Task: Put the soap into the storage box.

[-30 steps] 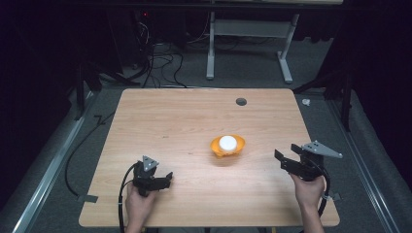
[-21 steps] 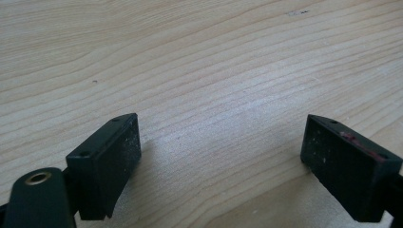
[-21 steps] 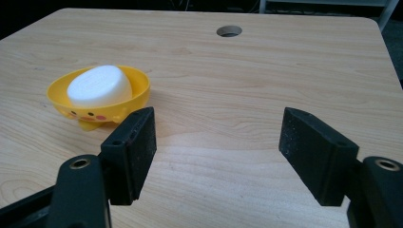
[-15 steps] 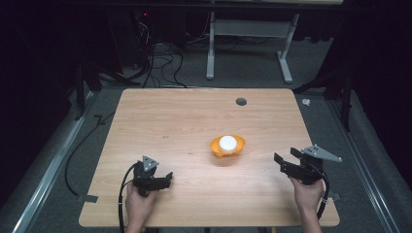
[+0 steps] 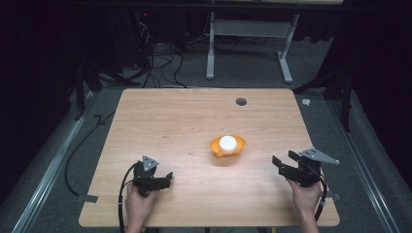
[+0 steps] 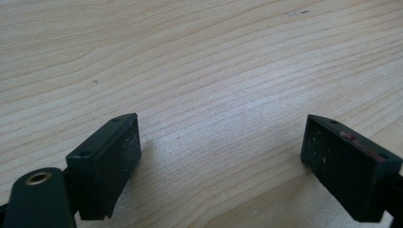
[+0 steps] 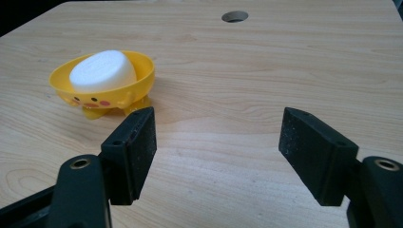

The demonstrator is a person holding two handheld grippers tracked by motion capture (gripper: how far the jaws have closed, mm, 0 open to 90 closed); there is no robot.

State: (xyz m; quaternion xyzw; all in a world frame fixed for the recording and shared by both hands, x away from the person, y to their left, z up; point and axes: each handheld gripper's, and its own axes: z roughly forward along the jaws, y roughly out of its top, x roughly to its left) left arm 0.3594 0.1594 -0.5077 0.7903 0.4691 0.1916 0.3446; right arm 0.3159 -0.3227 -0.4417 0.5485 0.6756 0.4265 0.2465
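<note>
Two grippers hover low over the pale wooden bench (image 5: 184, 126), both spread wide with nothing between their jaws. Near the middle of the bench sits a yellow duck-faced plastic bowl (image 7: 138, 78) holding a white oval soap bar (image 7: 102, 70). The right gripper (image 7: 216, 152) points toward the bowl, which lies ahead and to the left of its jaws, well apart from them. The left gripper (image 6: 221, 156) faces bare wood near the bench's front edge. A round cable hole (image 5: 241, 102) lies toward the far side.

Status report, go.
Left claw open, empty. Right claw open, empty. Soap sits in yellow dish, untouched. Nothing between claws and dish.
</note>
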